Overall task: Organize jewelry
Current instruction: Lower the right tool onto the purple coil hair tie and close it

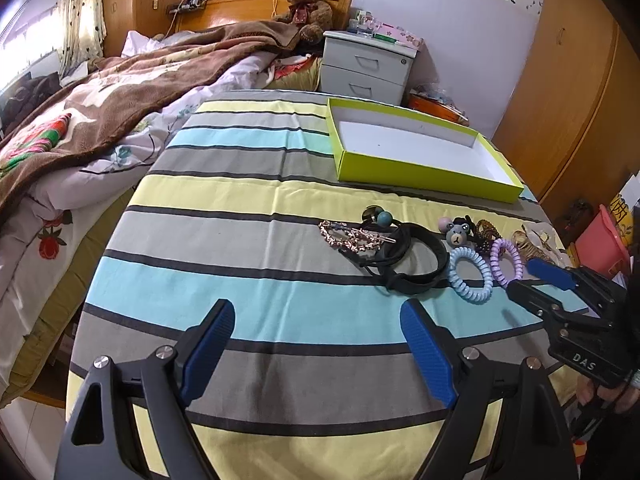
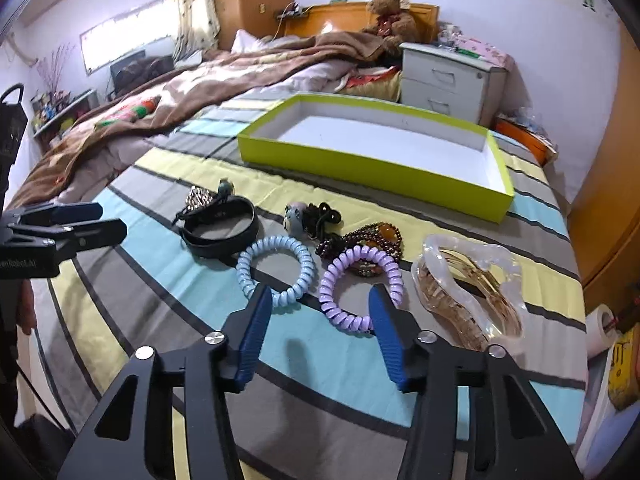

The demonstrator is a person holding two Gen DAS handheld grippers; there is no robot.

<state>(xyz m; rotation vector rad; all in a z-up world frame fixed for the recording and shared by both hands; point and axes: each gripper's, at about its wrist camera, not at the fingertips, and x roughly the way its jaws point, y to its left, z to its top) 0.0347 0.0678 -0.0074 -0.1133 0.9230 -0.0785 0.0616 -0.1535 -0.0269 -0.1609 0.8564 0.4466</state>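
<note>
— Behind the black band (image 2: 219, 229), what is obscured?
— A beaded clip, partly. Right gripper (image 2: 316, 312): jaws apart, empty, at the purple coil tie (image 2: 362, 286) on the table. Left gripper (image 1: 318, 334): apart, empty.

Hair ties (image 2: 276, 276), bracelets (image 2: 219, 226), clip (image 2: 470, 292) lie before the tray (image 2: 372, 168) (empty).

Your daylight comes from the blown-out curtained window (image 2: 120, 46). Soft shadows fall on the striped cloth (image 1: 248, 288); fisheye bending and dark vignetting mark both views' edges.
</note>
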